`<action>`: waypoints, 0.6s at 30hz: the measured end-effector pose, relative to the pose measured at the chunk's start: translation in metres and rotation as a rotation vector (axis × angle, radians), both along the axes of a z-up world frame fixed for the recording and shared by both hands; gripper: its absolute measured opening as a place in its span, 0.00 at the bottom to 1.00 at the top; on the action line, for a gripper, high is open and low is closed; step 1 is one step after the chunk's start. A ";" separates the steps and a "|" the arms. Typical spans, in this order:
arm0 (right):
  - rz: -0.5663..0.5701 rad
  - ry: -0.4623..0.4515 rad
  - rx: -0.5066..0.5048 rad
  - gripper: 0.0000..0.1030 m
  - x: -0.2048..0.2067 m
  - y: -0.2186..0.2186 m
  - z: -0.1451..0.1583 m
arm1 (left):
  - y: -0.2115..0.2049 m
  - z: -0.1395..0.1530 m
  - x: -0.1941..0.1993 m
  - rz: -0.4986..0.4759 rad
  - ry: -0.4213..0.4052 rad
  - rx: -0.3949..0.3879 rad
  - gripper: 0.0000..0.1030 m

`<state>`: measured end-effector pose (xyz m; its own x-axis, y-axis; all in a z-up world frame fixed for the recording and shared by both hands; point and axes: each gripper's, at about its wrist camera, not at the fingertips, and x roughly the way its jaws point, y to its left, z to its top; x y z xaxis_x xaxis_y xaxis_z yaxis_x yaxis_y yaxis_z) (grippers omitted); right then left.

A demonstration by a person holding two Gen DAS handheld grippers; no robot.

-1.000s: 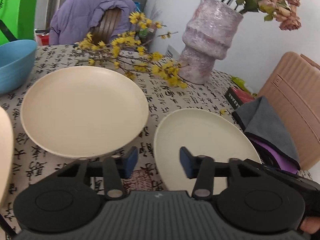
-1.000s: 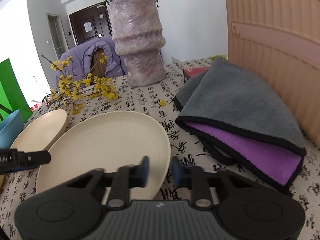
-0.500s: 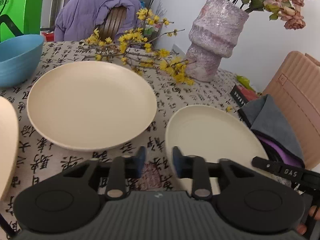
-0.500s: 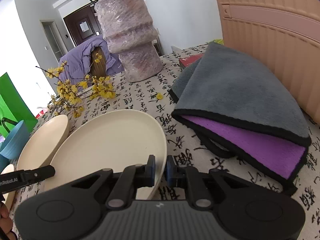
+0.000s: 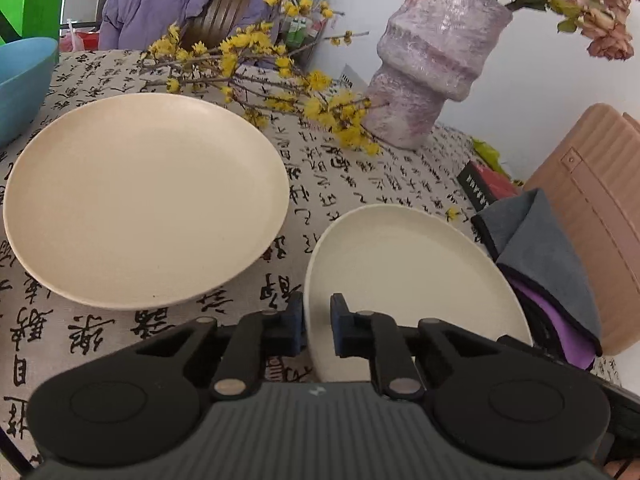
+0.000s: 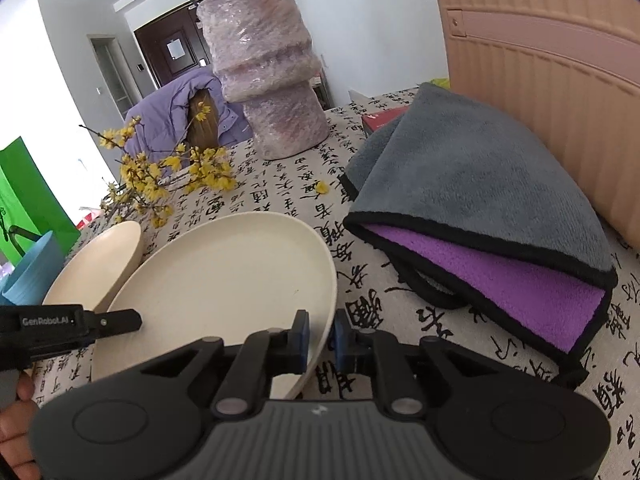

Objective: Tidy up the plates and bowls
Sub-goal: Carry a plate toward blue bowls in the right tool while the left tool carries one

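A small cream plate (image 5: pixel 412 280) lies on the patterned tablecloth at the near right. My left gripper (image 5: pixel 316 326) is shut on its near left rim. My right gripper (image 6: pixel 322 340) is shut on the same small plate (image 6: pixel 224 284) at its right rim. A larger cream plate (image 5: pixel 144 196) lies to the left, also seen in the right wrist view (image 6: pixel 96 268). A blue bowl (image 5: pixel 22 84) sits at the far left edge.
A wrapped purple vase (image 5: pixel 428 60) stands at the back, with yellow flower branches (image 5: pixel 256 64) lying beside the large plate. A folded grey and purple cloth (image 6: pixel 480 208) lies right of the small plate. A tan ribbed case (image 6: pixel 552 64) stands behind it.
Both grippers have closed onto the small plate's rim, left on its left side and right on its right side. The left gripper shifted right toward the plate.
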<state>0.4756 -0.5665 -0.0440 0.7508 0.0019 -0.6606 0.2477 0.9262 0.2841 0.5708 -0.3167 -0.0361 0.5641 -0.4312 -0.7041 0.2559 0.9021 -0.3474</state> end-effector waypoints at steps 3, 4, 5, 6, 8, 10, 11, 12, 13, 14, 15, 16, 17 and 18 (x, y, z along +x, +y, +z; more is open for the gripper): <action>-0.014 0.015 -0.014 0.12 0.002 0.004 0.002 | 0.002 0.002 -0.002 0.007 0.006 -0.002 0.10; -0.012 0.016 -0.026 0.12 0.002 0.006 0.003 | 0.002 0.004 -0.005 0.007 -0.002 0.003 0.10; -0.013 0.016 -0.031 0.12 0.001 0.009 0.003 | 0.003 0.006 -0.009 0.003 -0.016 0.010 0.10; -0.021 0.017 -0.020 0.12 -0.002 0.010 0.003 | 0.004 0.008 -0.012 0.000 -0.023 0.014 0.10; -0.028 0.024 -0.009 0.12 -0.007 0.012 0.005 | 0.008 0.013 -0.019 -0.004 -0.031 0.010 0.10; -0.030 0.021 -0.011 0.12 -0.014 0.015 0.010 | 0.012 0.019 -0.026 -0.006 -0.039 0.002 0.10; -0.031 0.017 -0.014 0.12 -0.018 0.016 0.013 | 0.014 0.022 -0.030 -0.007 -0.044 0.001 0.10; -0.032 0.012 -0.021 0.12 -0.022 0.018 0.018 | 0.016 0.026 -0.035 -0.007 -0.051 0.002 0.10; -0.031 0.009 -0.029 0.12 -0.026 0.021 0.022 | 0.018 0.029 -0.040 -0.006 -0.056 0.004 0.10; -0.027 0.005 -0.036 0.12 -0.030 0.024 0.027 | 0.020 0.033 -0.046 -0.004 -0.060 0.005 0.10; -0.027 0.003 -0.042 0.12 -0.035 0.027 0.031 | 0.022 0.037 -0.051 -0.001 -0.064 0.006 0.10; -0.025 0.001 -0.050 0.12 -0.041 0.031 0.036 | 0.025 0.041 -0.058 0.003 -0.068 0.007 0.10; -0.024 0.000 -0.055 0.12 -0.046 0.034 0.040 | 0.028 0.045 -0.064 0.005 -0.074 0.007 0.10; -0.022 -0.003 -0.059 0.12 -0.051 0.037 0.043 | 0.032 0.049 -0.071 0.007 -0.080 0.006 0.10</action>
<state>0.4243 -0.5293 -0.0010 0.7521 -0.0540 -0.6569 0.2679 0.9357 0.2298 0.4995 -0.2847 0.0127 0.6213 -0.4230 -0.6596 0.2765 0.9060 -0.3205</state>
